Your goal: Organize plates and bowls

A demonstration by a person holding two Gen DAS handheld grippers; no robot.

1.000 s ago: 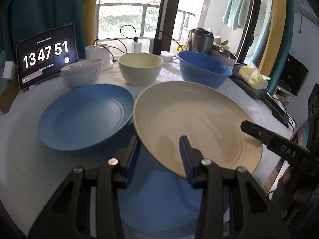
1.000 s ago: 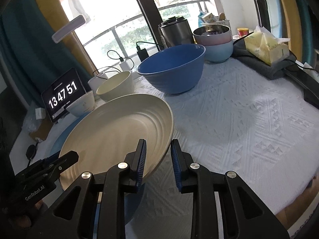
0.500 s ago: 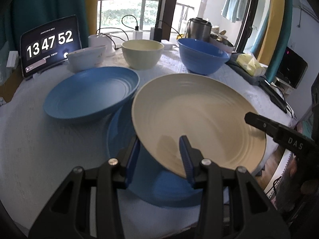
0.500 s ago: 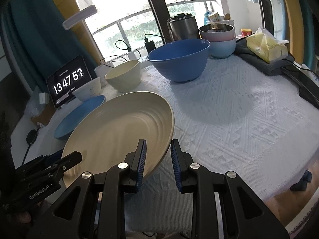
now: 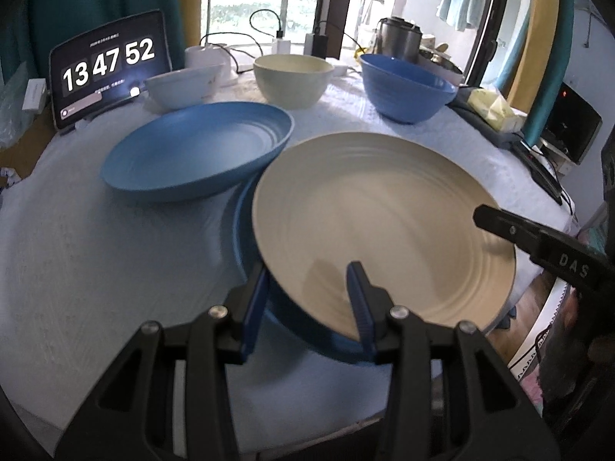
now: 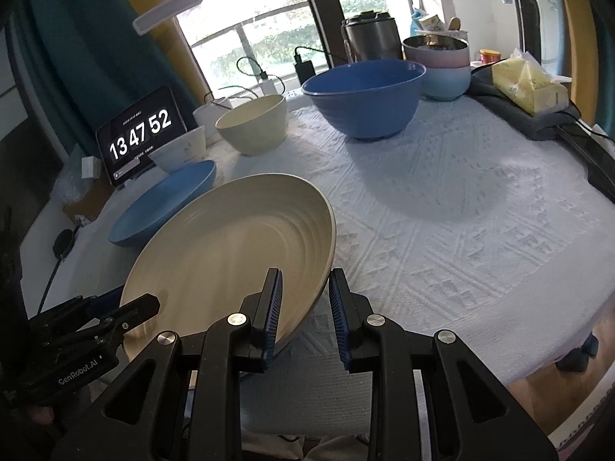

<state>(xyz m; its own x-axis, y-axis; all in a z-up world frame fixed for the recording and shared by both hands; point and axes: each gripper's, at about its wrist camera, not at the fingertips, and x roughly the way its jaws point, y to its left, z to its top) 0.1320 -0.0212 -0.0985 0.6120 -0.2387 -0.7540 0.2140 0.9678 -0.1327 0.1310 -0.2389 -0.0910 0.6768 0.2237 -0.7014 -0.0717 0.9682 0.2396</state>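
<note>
A large cream plate point(image 5: 384, 223) point(image 6: 230, 253) hangs tilted over the near part of the table, held at two rims. My left gripper point(image 5: 307, 299) is shut on its near left rim, and my right gripper point(image 6: 305, 307) is shut on its right rim. Just under its left edge a blue plate point(image 5: 246, 238) shows; I cannot tell whether the two touch. A second blue plate point(image 5: 192, 153) point(image 6: 161, 199) lies on the cloth to the left. Behind stand a white bowl point(image 5: 180, 84), a cream bowl point(image 5: 292, 77) point(image 6: 253, 123) and a large blue bowl point(image 5: 407, 88) point(image 6: 365, 96).
A tablet clock point(image 5: 107, 65) leans at the back left, with chargers and cables by the window. Stacked bowls point(image 6: 442, 65), a metal pot point(image 6: 369, 34) and a tissue pack point(image 6: 526, 84) on a dark cloth fill the back right. The white tablecloth point(image 6: 461, 230) drops off at the near edge.
Both grippers have carried the cream plate back toward the near table edge and slightly down. The bowls now look farther off. Neither grip has changed.
</note>
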